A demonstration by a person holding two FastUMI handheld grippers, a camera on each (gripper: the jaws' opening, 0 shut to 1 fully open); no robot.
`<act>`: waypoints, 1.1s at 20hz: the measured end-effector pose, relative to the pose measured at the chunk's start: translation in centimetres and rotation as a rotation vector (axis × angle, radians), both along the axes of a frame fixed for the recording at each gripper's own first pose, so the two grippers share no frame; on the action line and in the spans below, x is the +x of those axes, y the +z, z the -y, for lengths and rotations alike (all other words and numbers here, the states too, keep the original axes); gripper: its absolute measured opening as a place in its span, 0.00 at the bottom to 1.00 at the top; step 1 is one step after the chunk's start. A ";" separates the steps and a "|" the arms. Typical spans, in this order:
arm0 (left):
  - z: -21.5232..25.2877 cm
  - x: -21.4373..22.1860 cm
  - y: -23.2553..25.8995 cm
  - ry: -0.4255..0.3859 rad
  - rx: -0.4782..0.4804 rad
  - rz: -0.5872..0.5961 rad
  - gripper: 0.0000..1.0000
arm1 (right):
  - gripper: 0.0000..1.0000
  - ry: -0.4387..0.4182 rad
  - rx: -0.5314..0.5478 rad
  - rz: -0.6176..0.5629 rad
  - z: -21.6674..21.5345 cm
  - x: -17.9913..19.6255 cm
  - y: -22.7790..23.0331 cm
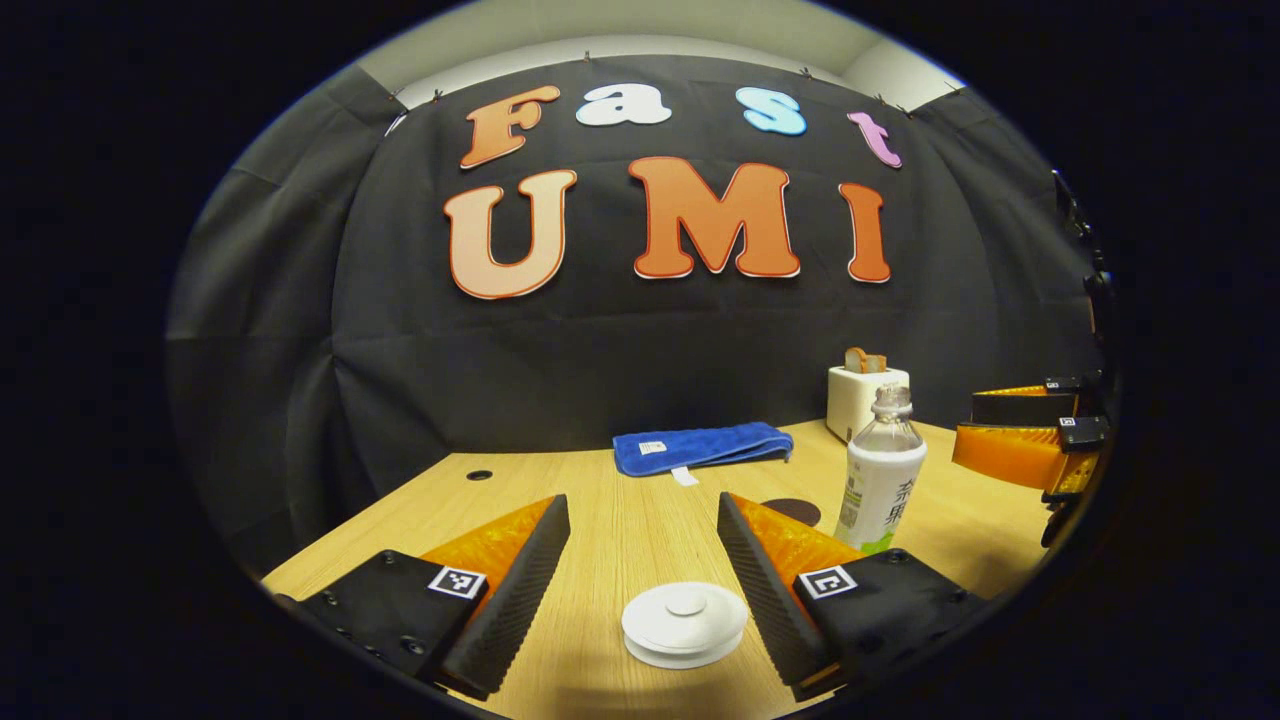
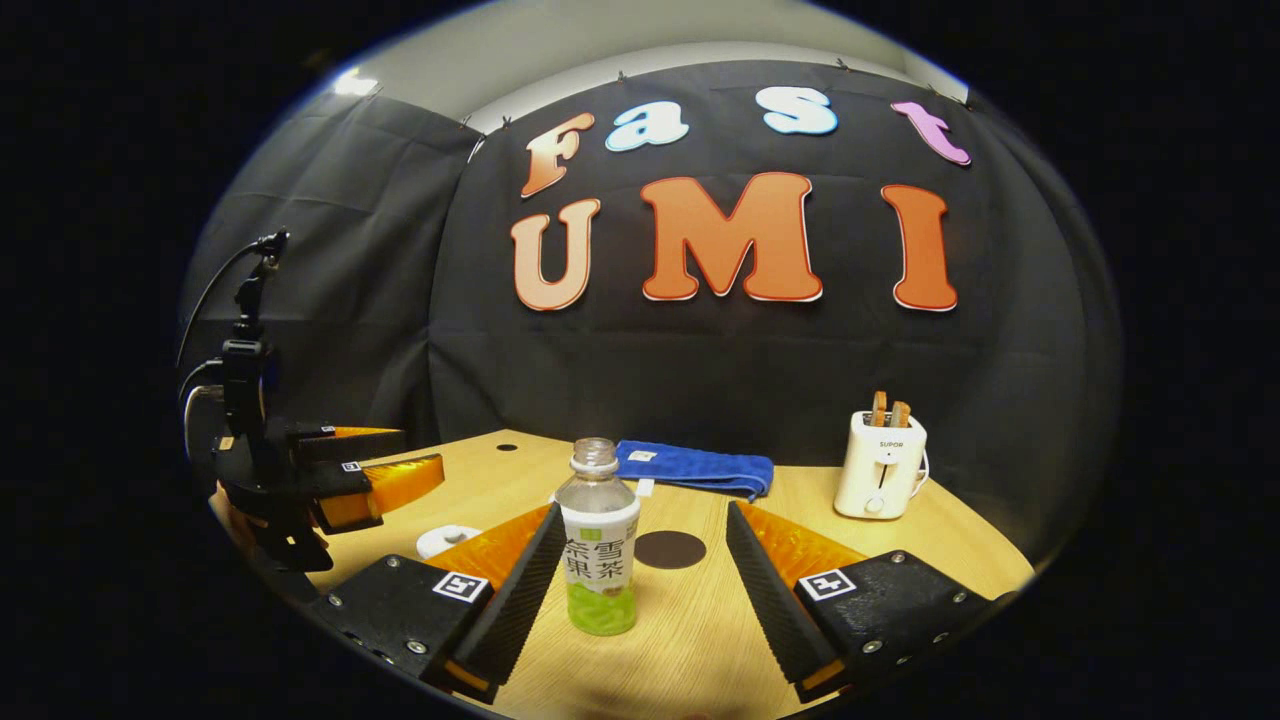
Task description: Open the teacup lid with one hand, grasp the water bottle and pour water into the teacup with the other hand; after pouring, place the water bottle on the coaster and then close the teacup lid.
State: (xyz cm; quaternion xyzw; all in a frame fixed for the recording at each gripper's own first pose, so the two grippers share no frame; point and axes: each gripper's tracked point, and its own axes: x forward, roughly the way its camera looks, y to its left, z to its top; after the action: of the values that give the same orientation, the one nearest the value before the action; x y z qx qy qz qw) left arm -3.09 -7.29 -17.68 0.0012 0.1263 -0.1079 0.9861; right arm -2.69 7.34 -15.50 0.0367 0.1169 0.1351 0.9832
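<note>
Black cloth wall [image 2: 760, 370] hangs creased behind & to both sides of booth, pinned along its top edge, w/ pale wall or ceiling [image 2: 600, 45] above it and a bright spot of light top-left in right gripper view. Light wood-grain table [image 1: 640, 520] runs up to the cloth, w/ a small dark round hole [image 1: 479, 475] near its far left corner. At the back: folded blue towel [image 1: 700, 446] lying flat, and a white toaster [image 2: 881, 464] w/ two slices sticking up, near far right.

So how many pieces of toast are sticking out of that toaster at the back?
2. Both slices stand side by side in the slots of the white toaster, near the back right of the table: one on the left, one on the right.
</note>
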 end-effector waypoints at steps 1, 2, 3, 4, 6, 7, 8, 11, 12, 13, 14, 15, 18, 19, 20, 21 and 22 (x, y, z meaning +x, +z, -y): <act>0.2 0.0 -0.9 -0.006 0.002 -0.021 0.98 | 0.97 0.008 -0.003 -0.006 -0.3 0.0 -0.3; 0.5 -0.1 -1.7 -0.012 0.001 -0.038 0.98 | 0.97 0.015 -0.005 -0.013 -0.6 0.1 -0.7; 0.8 0.1 -2.5 -0.021 -0.004 -0.057 0.96 | 0.97 0.021 -0.006 -0.021 -0.7 0.2 -1.1; 1.2 0.2 -3.4 -0.031 -0.012 -0.081 0.98 | 0.97 0.028 -0.006 -0.036 -1.0 0.2 -1.5; 1.2 0.2 -4.5 -0.040 -0.016 -0.114 0.98 | 0.97 0.040 -0.004 -0.064 -1.5 0.2 -2.4; 1.3 0.2 -5.0 -0.045 -0.011 -0.124 0.98 | 0.97 0.045 -0.006 -0.073 -1.8 0.2 -2.7; 1.5 0.1 -5.5 -0.051 -0.004 -0.137 0.98 | 0.97 0.048 -0.012 -0.078 -1.9 0.3 -3.0; 2.1 0.1 -7.1 -0.063 0.020 -0.166 0.98 | 0.97 0.057 -0.020 -0.091 -2.1 0.3 -3.7; 2.2 0.0 -7.5 -0.064 0.023 -0.172 0.96 | 0.97 0.059 -0.020 -0.094 -2.2 0.3 -3.8; 2.3 -0.1 -7.8 -0.067 0.027 -0.182 0.96 | 0.97 0.060 -0.020 -0.097 -2.2 0.2 -3.9; 2.4 -0.1 -7.9 -0.070 0.026 -0.182 0.97 | 0.98 0.059 -0.020 -0.097 -2.1 0.3 -3.9; 2.7 0.0 -8.3 -0.075 0.024 -0.189 0.92 | 0.97 0.057 -0.020 -0.099 -2.1 0.3 -3.9; 2.7 -0.2 -8.9 -0.075 0.029 -0.211 0.81 | 0.97 0.049 -0.016 -0.106 -1.9 0.4 -4.2; 2.8 0.1 -9.0 -0.069 0.025 -0.214 0.76 | 0.97 0.045 -0.015 -0.109 -1.8 0.5 -4.4; 2.9 0.2 -9.0 -0.069 0.023 -0.215 0.67 | 0.97 0.043 -0.014 -0.112 -1.8 0.5 -4.5; 3.0 0.3 -9.1 -0.067 0.023 -0.210 0.70 | 0.97 0.041 -0.015 -0.116 -1.6 0.6 -4.6; 3.0 0.6 -9.0 -0.064 0.023 -0.206 0.67 | 0.97 0.039 -0.017 -0.118 -1.4 0.6 -4.7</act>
State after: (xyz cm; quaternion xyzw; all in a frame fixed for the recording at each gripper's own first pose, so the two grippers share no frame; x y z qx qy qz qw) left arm -2.48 -10.29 -26.70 0.0053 0.2281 -0.1375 0.9639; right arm -2.07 8.78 -20.20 0.0339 0.1765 0.1507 0.9721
